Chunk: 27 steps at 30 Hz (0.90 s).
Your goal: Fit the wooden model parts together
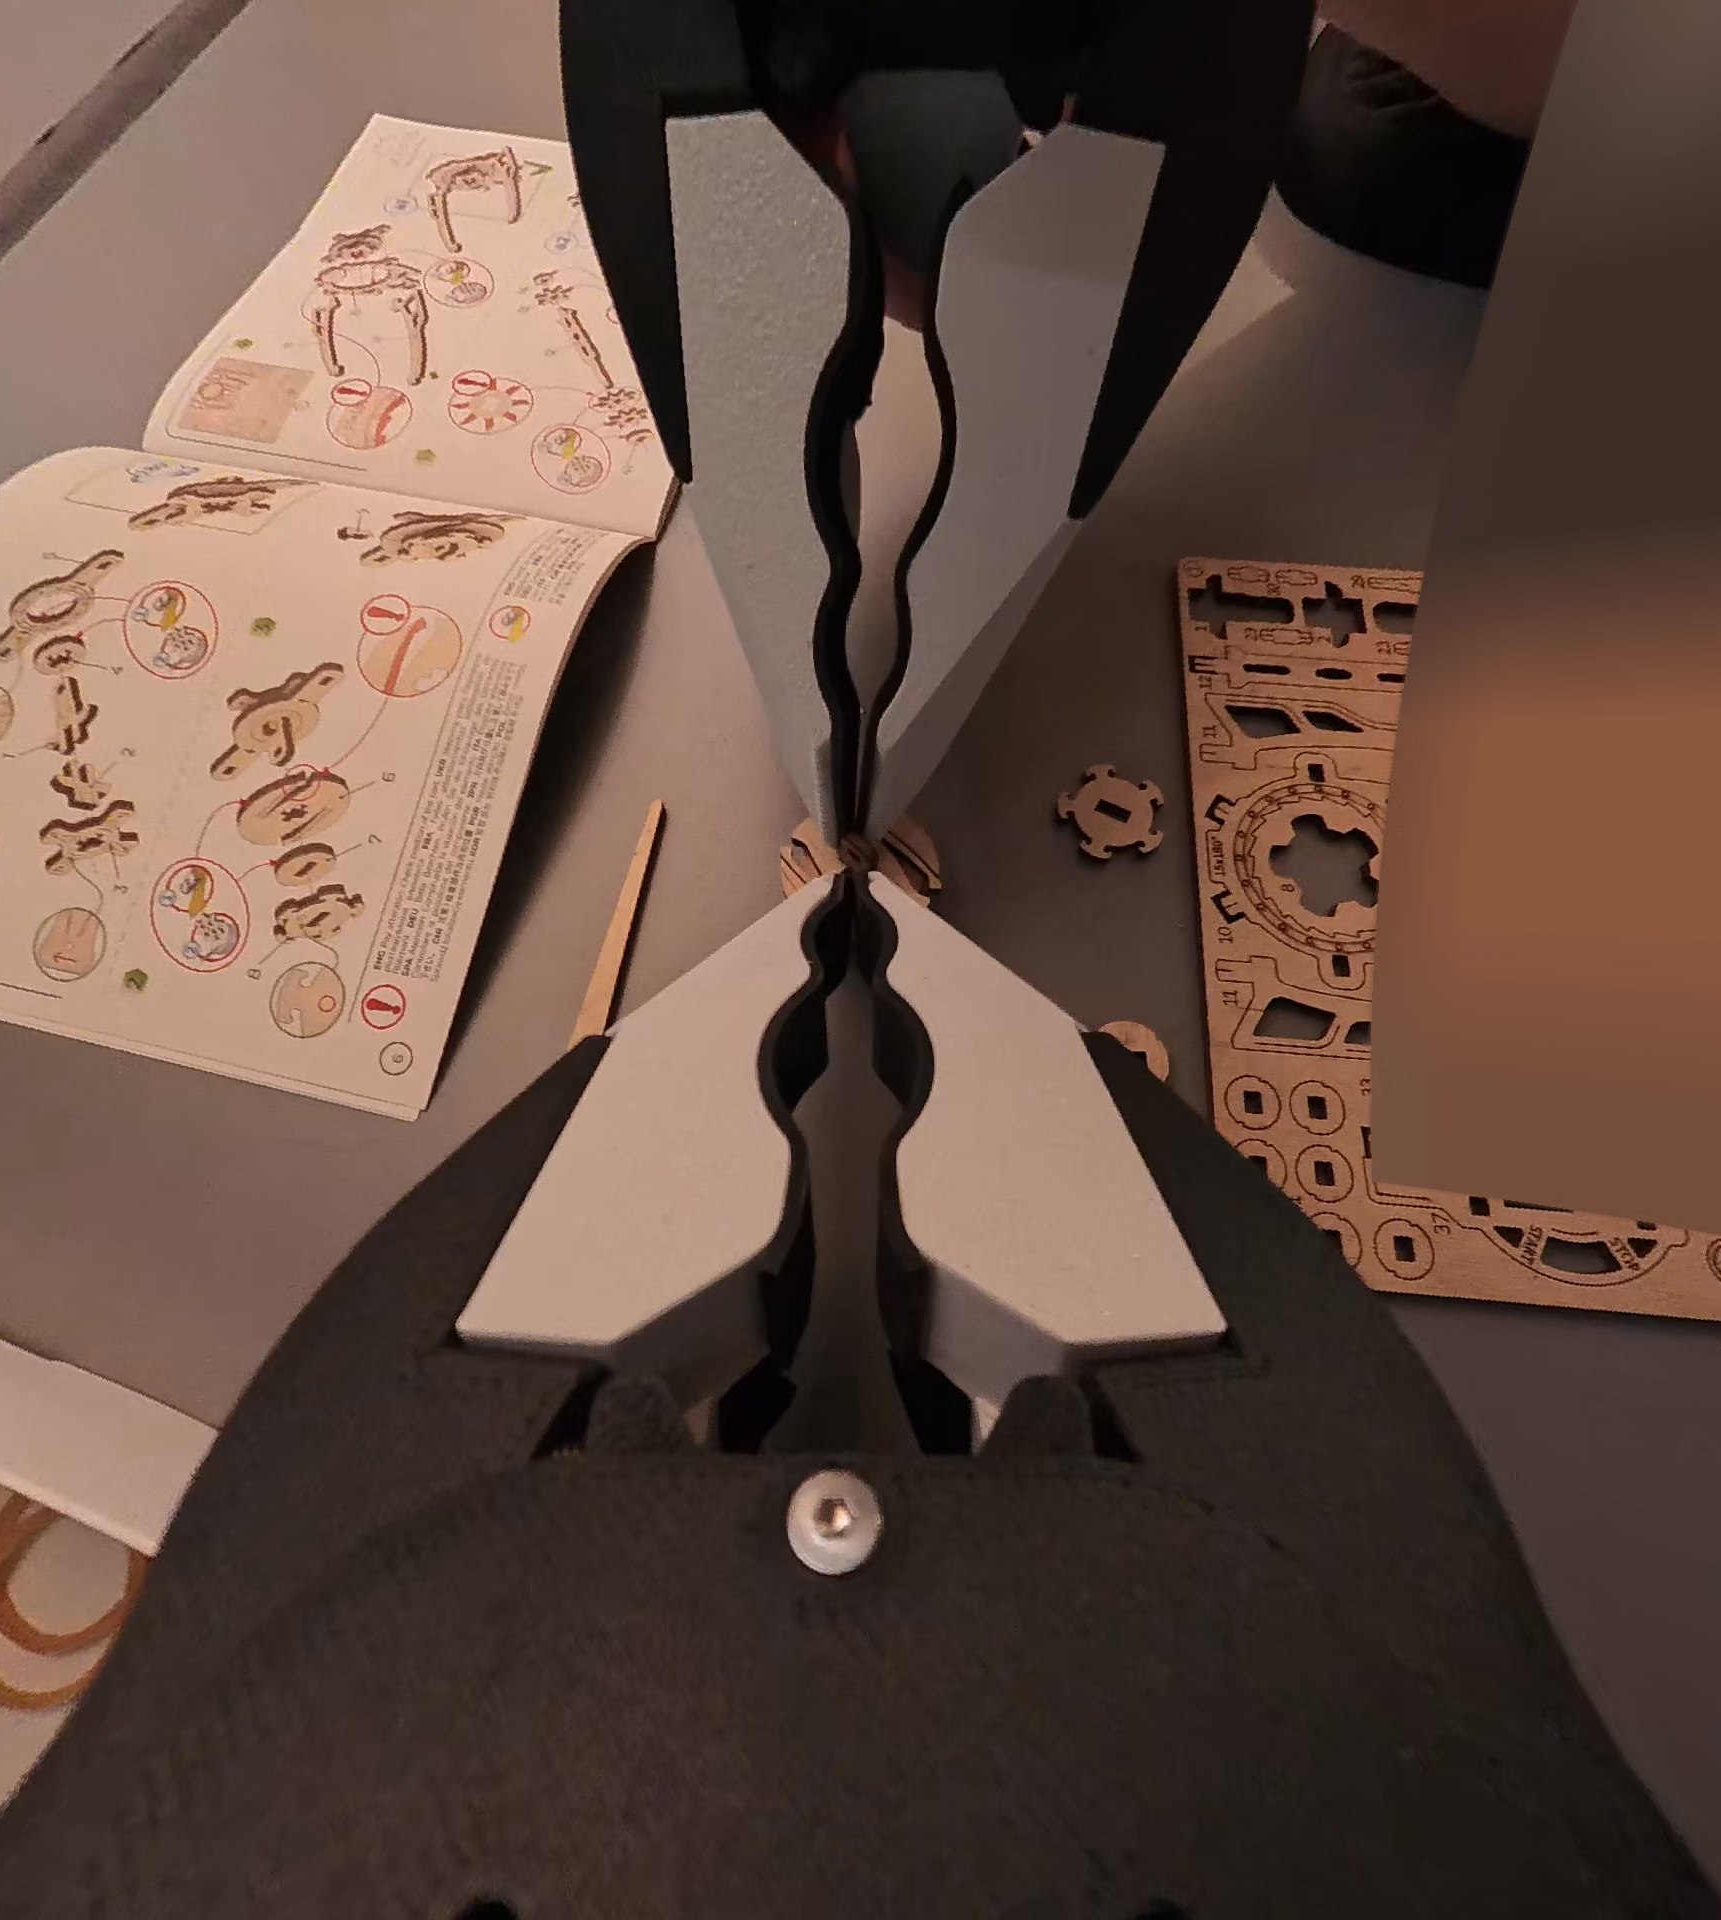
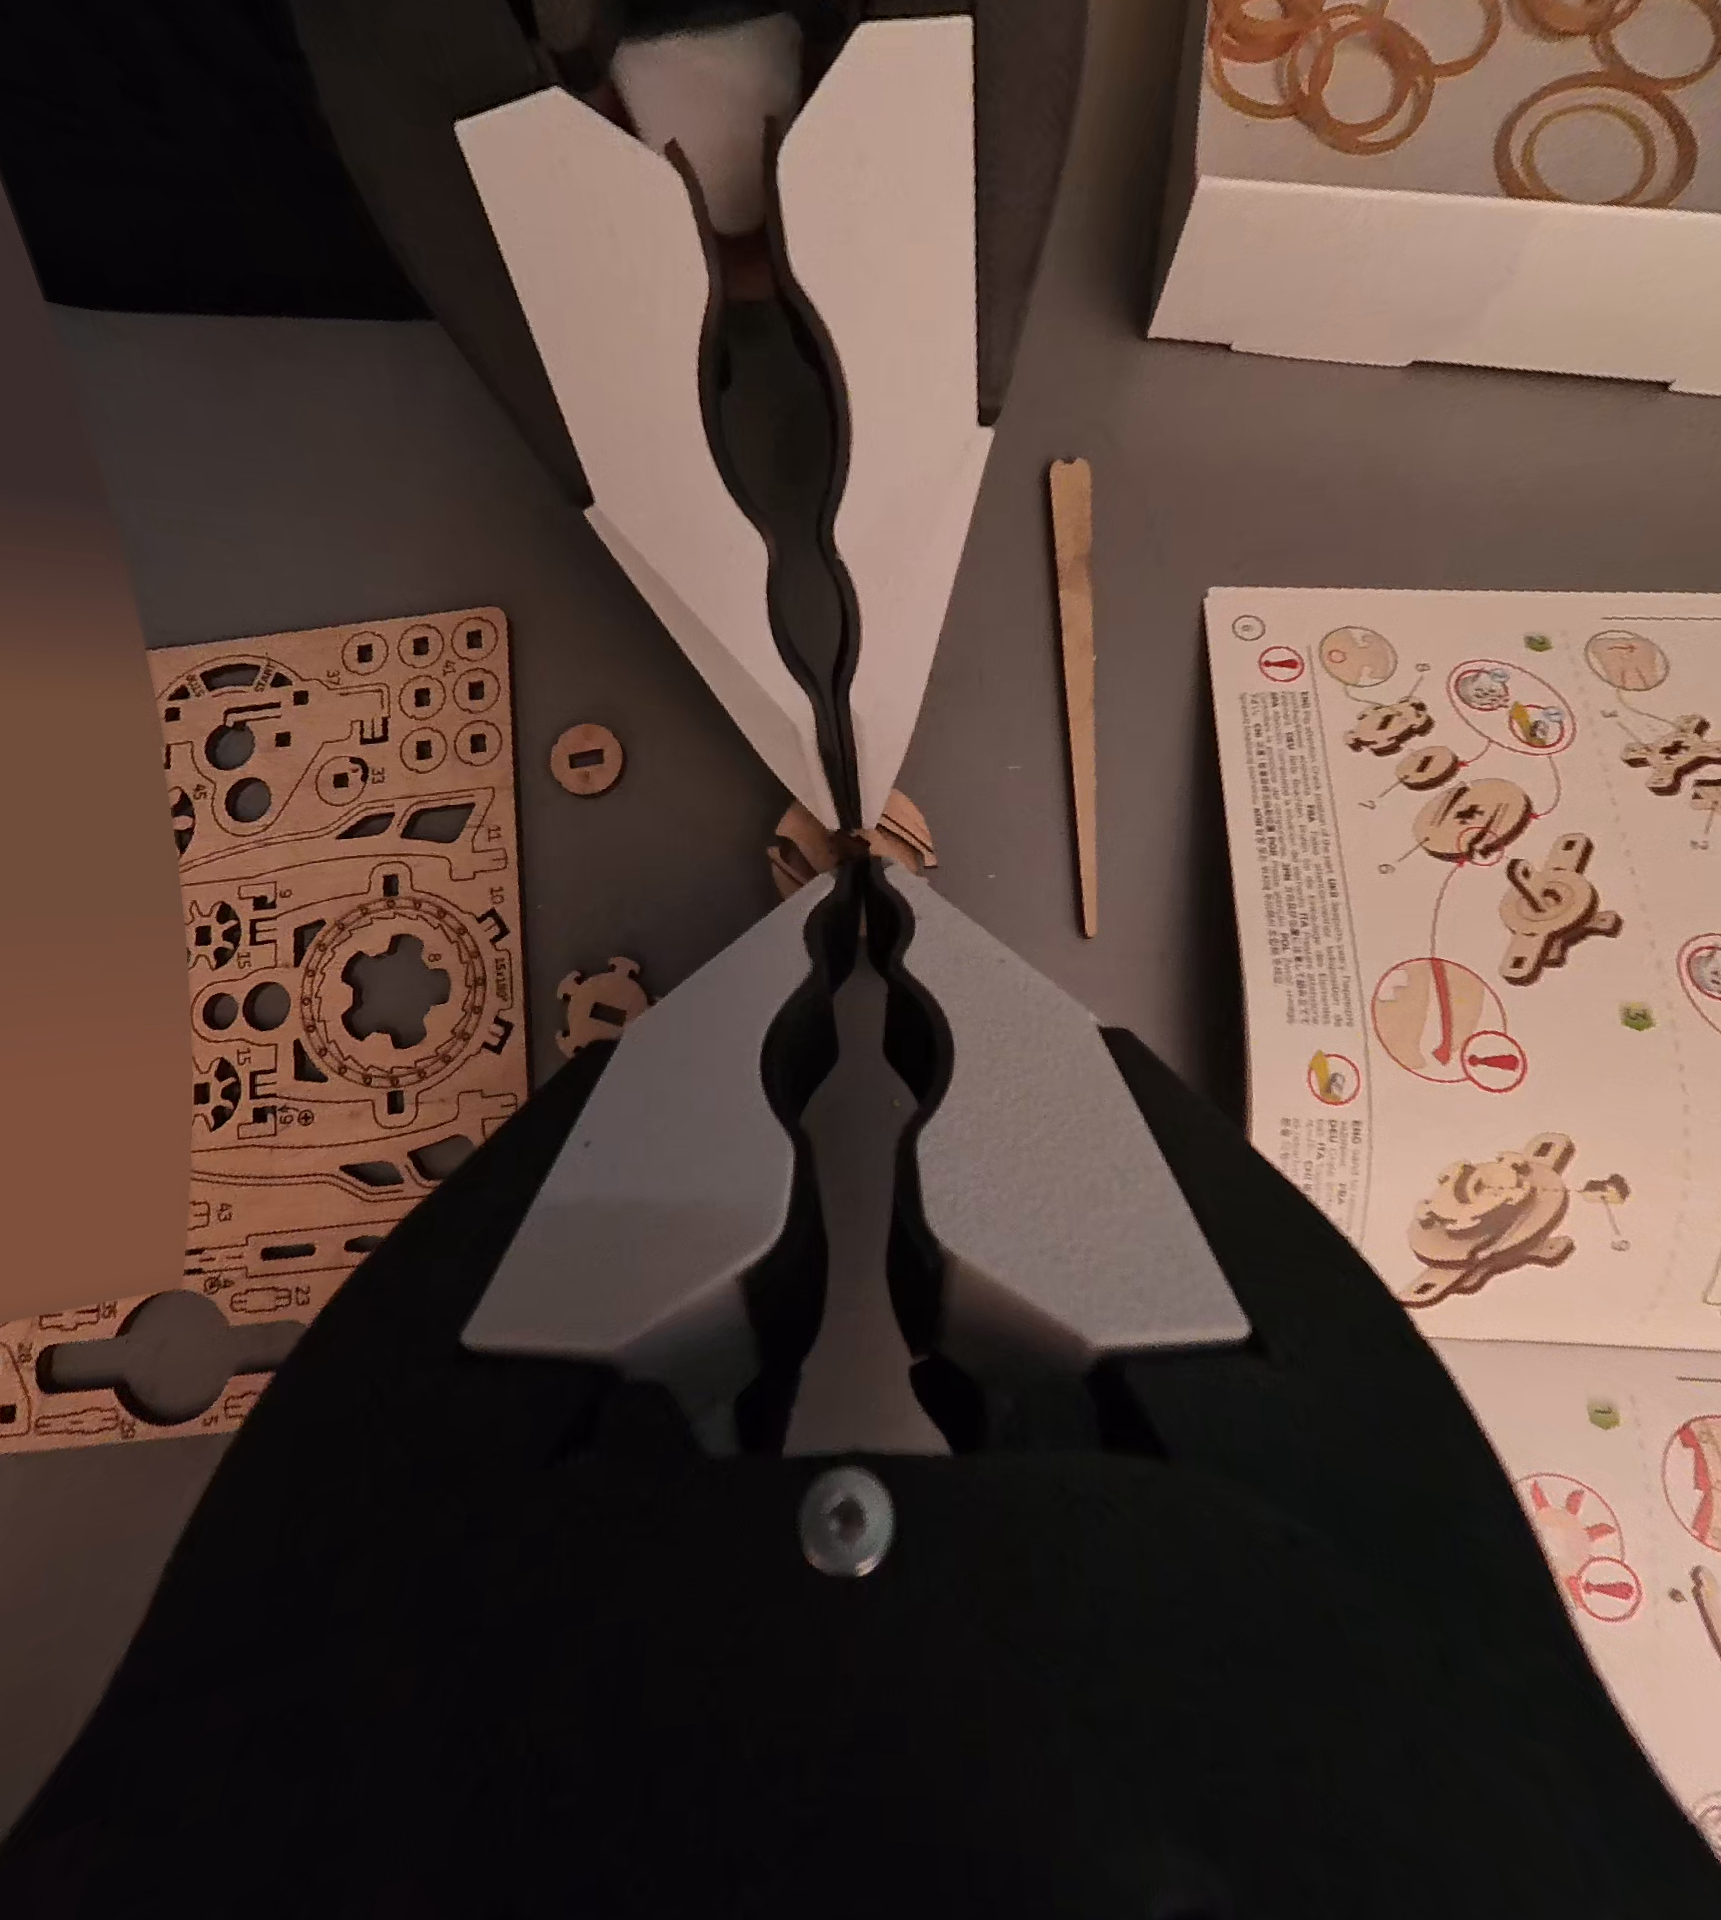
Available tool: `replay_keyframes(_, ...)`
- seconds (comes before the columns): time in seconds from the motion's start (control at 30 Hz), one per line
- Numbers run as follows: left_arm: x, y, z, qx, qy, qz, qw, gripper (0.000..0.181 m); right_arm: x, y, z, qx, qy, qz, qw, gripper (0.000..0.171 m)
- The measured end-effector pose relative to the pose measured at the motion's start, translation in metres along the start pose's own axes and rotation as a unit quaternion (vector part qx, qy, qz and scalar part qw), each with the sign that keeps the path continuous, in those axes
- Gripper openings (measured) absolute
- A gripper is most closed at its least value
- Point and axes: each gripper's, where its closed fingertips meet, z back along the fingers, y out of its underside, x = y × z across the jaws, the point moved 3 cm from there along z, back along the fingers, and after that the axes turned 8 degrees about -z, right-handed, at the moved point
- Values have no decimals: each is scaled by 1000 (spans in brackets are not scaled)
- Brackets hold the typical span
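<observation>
While both tips meet over a small round pale-wood model part (image 1: 856, 854) | left hand-held gripper (image 1: 851, 883) and right hand-held gripper (image 2: 851, 878) pinch it | notched wooden disc (image 1: 1110, 814) unfitted on grey worktop (image 1: 991, 644) | assembly seems early.

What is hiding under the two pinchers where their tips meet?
A small round wooden model part peeks out on both sides of the left gripper and right gripper, whose tips meet above it. Its middle is covered, so its full shape stays hidden.
</observation>
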Motion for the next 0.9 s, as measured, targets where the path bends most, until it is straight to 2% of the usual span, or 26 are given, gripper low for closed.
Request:
replay_keyframes(0.47,0,0,0,-11,9,6,1000,0,-1,0,0,-13,-8,-29,999,3)
replay_keyframes(0.5,-1,-1,1,-11,17,7,1000,4,-1,-1,0,-14,-11,-37,999,3)
replay_keyframes(0.53,-4,-2,1,-15,36,15,999,16,-1,-1,0,-12,-9,-35,999,3)
replay_keyframes(0.6,-5,-2,3,-8,52,32,998,15,-1,-3,0,-6,2,-41,999,2)
replay_keyframes(0.77,-3,-1,3,6,28,7,1000,13,1,-3,0,-3,-11,-97,995,7)
replay_keyframes(0.9,-2,1,5,10,27,3,1000,10,-2,-3,3,-11,8,-44,999,4)
